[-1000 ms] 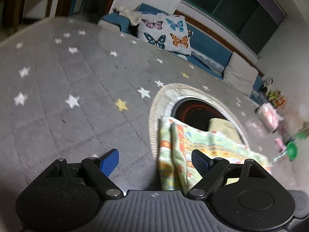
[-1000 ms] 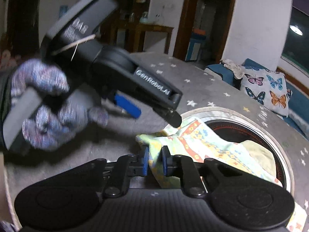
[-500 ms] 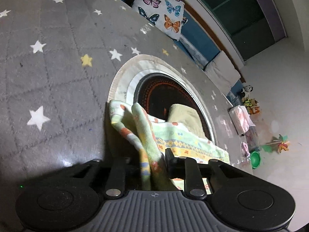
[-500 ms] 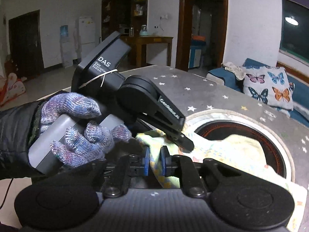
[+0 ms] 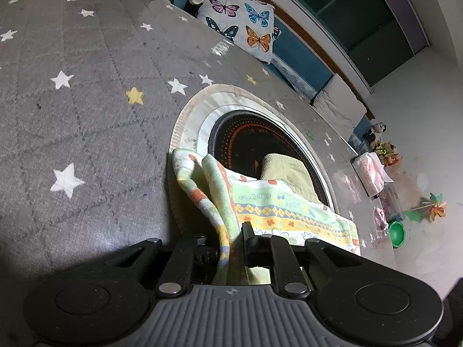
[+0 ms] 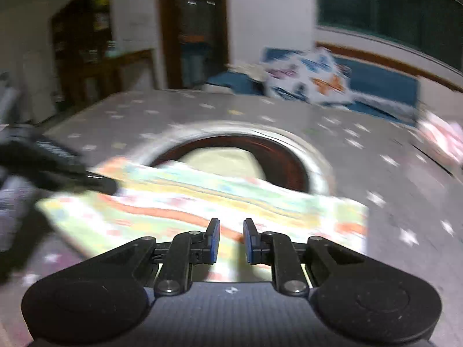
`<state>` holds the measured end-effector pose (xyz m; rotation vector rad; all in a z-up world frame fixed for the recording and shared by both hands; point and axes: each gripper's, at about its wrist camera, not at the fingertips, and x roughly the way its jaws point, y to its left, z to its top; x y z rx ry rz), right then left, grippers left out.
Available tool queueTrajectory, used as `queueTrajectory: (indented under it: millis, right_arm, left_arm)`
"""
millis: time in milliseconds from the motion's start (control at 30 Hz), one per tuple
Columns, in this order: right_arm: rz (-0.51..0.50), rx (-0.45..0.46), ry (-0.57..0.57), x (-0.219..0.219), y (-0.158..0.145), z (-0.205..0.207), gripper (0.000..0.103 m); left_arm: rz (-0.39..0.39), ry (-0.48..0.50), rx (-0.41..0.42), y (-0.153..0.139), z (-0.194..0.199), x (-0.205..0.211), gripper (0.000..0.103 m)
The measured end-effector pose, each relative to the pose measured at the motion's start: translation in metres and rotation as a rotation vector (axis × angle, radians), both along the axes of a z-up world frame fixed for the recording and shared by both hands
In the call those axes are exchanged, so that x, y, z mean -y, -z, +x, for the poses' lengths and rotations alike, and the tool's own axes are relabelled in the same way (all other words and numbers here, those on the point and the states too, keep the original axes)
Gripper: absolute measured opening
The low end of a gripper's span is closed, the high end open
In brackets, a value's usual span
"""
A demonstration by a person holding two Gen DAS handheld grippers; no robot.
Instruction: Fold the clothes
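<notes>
A patterned green, yellow and orange cloth [image 5: 277, 205] lies across the near rim of a round black heater opening [image 5: 249, 141] in the grey star-print table cover. My left gripper [image 5: 231, 243] is shut on a bunched corner of the cloth. In the right wrist view the cloth [image 6: 202, 202] lies spread out flat, blurred by motion. My right gripper [image 6: 231, 238] hovers over its near edge with the jaws slightly apart and nothing between them. The left gripper [image 6: 98, 182] shows at the cloth's left corner. A folded pale yellow-green garment [image 5: 286, 170] lies in the opening.
The grey star-print cover [image 5: 86, 101] spreads to the left and far side. A butterfly cushion [image 5: 240, 26] sits on the blue sofa behind. Toys and a pink packet [image 5: 373, 170] lie at the right, with a green bowl [image 5: 396, 231] on the floor.
My right gripper let go of the cloth corner, opened a little and swung to the right along the cloth. My left gripper closed on the corner and holds it.
</notes>
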<state>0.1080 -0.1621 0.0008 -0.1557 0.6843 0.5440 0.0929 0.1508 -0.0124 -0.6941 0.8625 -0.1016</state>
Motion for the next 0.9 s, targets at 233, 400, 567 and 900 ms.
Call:
queueTrajectory:
  millis: [233,400,567,900]
  right_arm:
    - [0.004,-0.008,0.126,0.039,0.013,0.020,0.023]
    - [0.003,0.014,0.228,0.052,0.016,0.032,0.044]
    - [0.090,-0.046,0.274,0.071,0.021,0.040,0.050]
    - [0.077,-0.036,0.211,0.045,0.021,0.036,0.010]
  left_arm:
    - [0.042,0.008,0.010,-0.003,-0.001,0.004,0.014]
    - [0.089,0.020,0.020,-0.005,-0.001,0.009,0.014]
    - [0.120,0.028,0.028,-0.006,-0.001,0.013,0.014]
    - [0.198,0.040,0.037,-0.012,0.000,0.022,0.014]
